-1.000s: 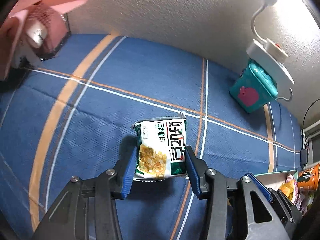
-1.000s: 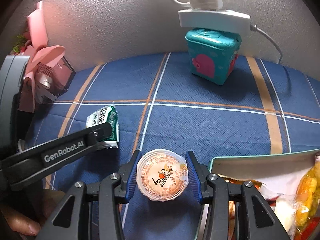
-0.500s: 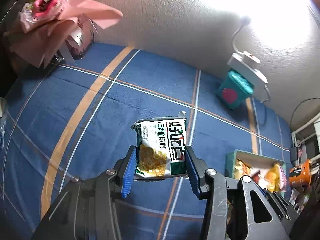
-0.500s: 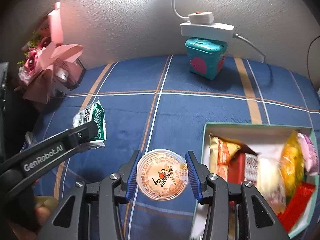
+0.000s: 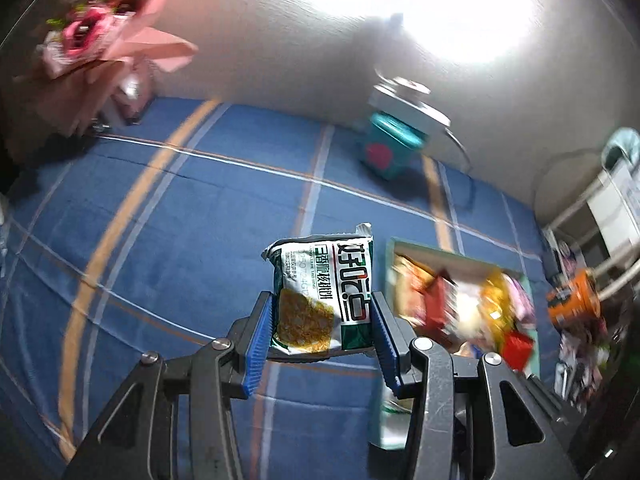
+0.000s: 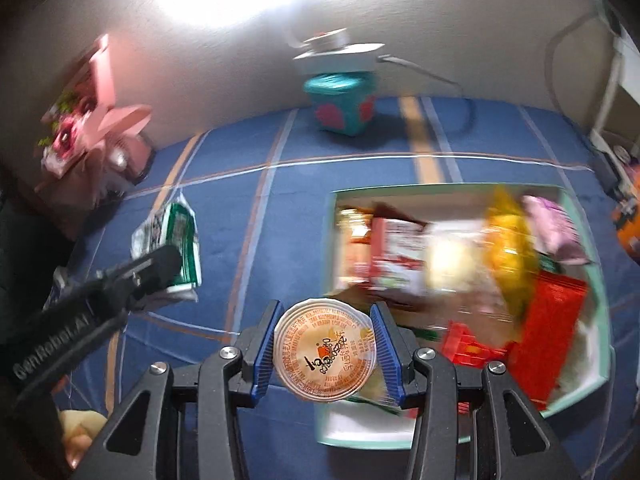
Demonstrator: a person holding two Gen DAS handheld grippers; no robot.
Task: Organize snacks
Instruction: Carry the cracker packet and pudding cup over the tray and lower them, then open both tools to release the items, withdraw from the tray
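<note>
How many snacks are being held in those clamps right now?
2. The left gripper clamps a green-and-white snack packet; the right gripper clamps a round sealed cup. More snacks lie in the box.

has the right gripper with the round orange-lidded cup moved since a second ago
Yes. The right gripper, shut on the round orange-lidded cup, has pulled back and up from the teal tin, toward the open snack box.

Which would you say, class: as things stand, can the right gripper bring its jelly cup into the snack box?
Probably yes. The right gripper, shut on the jelly cup, hangs by the near-left corner of the open, lidless snack box. The packets inside crowd the middle and far side, but a bare patch shows at that corner.
</note>
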